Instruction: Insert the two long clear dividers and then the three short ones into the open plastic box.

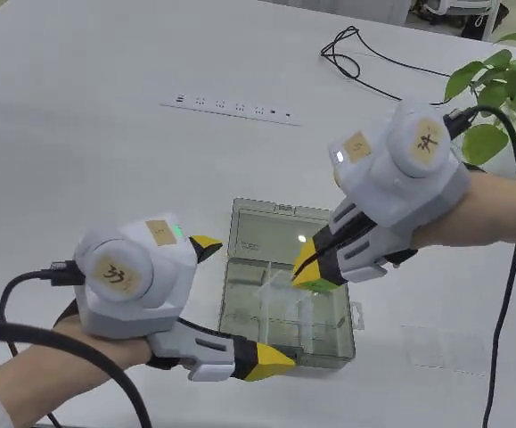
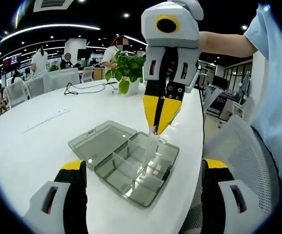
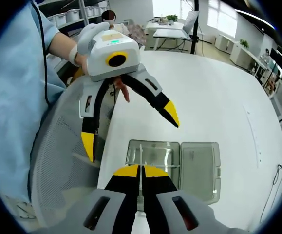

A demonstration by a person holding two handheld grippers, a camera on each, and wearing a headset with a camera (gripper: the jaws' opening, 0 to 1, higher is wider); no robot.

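Observation:
The clear plastic box [image 1: 240, 332] lies open on the white table, its lid [image 1: 271, 227] folded back flat. Clear dividers [image 2: 126, 157] stand inside it. My right gripper [image 1: 309, 272] hangs over the box's middle, shut on a thin clear divider [image 2: 150, 145] whose lower end reaches down into the tray. In the right gripper view that divider [image 3: 141, 152] runs straight out from between the shut jaws of the right gripper [image 3: 141, 171]. My left gripper [image 1: 238, 303] is wide open at the box's near left side, with one jaw on each side of the box [image 2: 131, 170].
A white power strip [image 1: 231, 109] lies further back, with a black cable [image 1: 364, 62] beyond it. A potted plant [image 1: 507, 80] stands at the far right. Faint clear pieces [image 1: 431, 343] lie on the table to the right of the box. A grey mesh chair [image 3: 58, 165] stands at the table's edge.

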